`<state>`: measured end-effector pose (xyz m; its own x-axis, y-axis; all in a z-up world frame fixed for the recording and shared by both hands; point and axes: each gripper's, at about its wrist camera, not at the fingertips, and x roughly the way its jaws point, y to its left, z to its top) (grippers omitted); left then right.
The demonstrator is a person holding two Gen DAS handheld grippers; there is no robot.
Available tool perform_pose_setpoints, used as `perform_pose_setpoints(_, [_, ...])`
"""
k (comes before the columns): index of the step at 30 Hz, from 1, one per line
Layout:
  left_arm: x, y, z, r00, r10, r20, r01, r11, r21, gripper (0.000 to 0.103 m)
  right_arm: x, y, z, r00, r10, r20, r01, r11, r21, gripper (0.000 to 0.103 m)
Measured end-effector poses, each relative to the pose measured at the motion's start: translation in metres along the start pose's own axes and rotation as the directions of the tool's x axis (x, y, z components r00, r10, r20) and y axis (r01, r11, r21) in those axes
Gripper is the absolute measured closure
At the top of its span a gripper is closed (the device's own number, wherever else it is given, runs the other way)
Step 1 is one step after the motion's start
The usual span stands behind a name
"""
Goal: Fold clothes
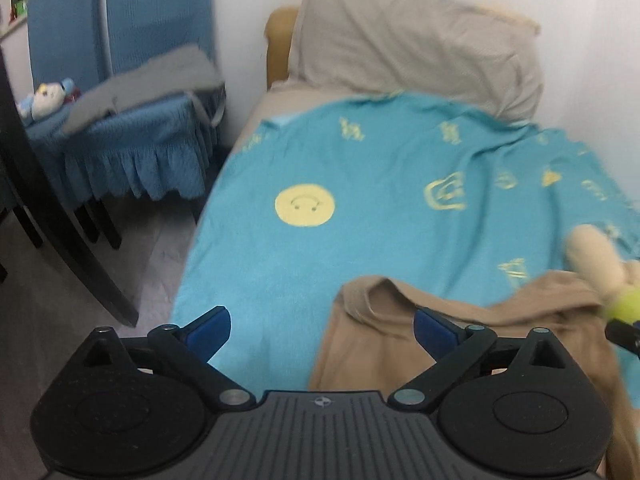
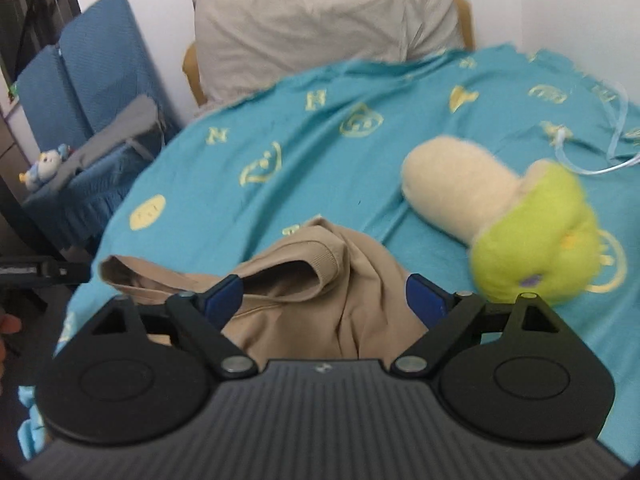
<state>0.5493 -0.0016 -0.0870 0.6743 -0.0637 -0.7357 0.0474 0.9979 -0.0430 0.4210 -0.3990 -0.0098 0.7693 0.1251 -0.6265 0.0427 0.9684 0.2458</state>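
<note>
tan shirt lies rumpled on the near part of a bed, its ribbed neck opening gaping upward, on top of a turquoise blanket printed with yellow smiley faces and letters that covers most of the mattress. a grey pillow leans against the white wall at the head of the bed, in front of a wooden headboard. beside the bed stand blue-covered chairs with a grey cloth draped on one seat and a small blue and white plush toy next to it. on the blanket just beside the shirt lies a cream and lime-green stuffed toy, and near it a thin pale cord curls on the blanket. the left gripper hovers over the shirt's left edge with its blue-padded fingers spread wide and nothing between them. the right gripper hangs over the collar area, fingers likewise spread apart and empty; whether its tips touch the fabric cannot be told. at the left edge of the right wrist view, part of the other gripper and a bit of a hand show, blurred.
</note>
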Motion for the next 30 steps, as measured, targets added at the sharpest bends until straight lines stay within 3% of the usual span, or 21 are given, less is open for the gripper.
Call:
perform_pose_setpoints(4, [-0.080, 0.011, -0.035, 0.997, -0.049, 0.067, 0.052, 0.997, -0.049, 0.002, -0.072, 0.002, -0.021, 0.997, 0.020, 0.074, -0.025, 0.997, 0.077, 0.013])
perform_pose_setpoints(8, [-0.152, 0.018, -0.093, 0.990, -0.073, 0.119, 0.085, 0.992, -0.096, 0.003, -0.153, 0.012, -0.054, 0.995, 0.037, 0.091, -0.045, 0.995, 0.084, 0.013])
perform_pose_setpoints(14, [-0.209, 0.032, -0.172, 0.989, -0.089, 0.115, 0.110, 0.975, -0.194, 0.014, -0.263, 0.023, -0.101, 0.991, 0.046, 0.123, -0.057, 0.995, 0.084, 0.013])
perform_pose_setpoints(20, [-0.201, 0.055, -0.222, 0.994, -0.080, 0.074, 0.097, 0.958, -0.271, 0.028, -0.294, 0.015, -0.131, 0.988, 0.069, 0.137, -0.087, 0.987, 0.137, 0.014])
perform_pose_setpoints(26, [-0.170, 0.086, -0.241, 0.990, -0.124, 0.070, 0.142, 0.898, -0.418, 0.044, -0.293, 0.004, -0.146, 0.984, 0.112, 0.139, -0.139, 0.969, 0.203, 0.014])
perform_pose_setpoints(30, [-0.157, 0.081, -0.244, 0.981, -0.166, 0.100, 0.192, 0.900, -0.391, 0.058, -0.278, -0.003, -0.145, 0.982, 0.128, 0.136, -0.158, 0.958, 0.240, 0.014])
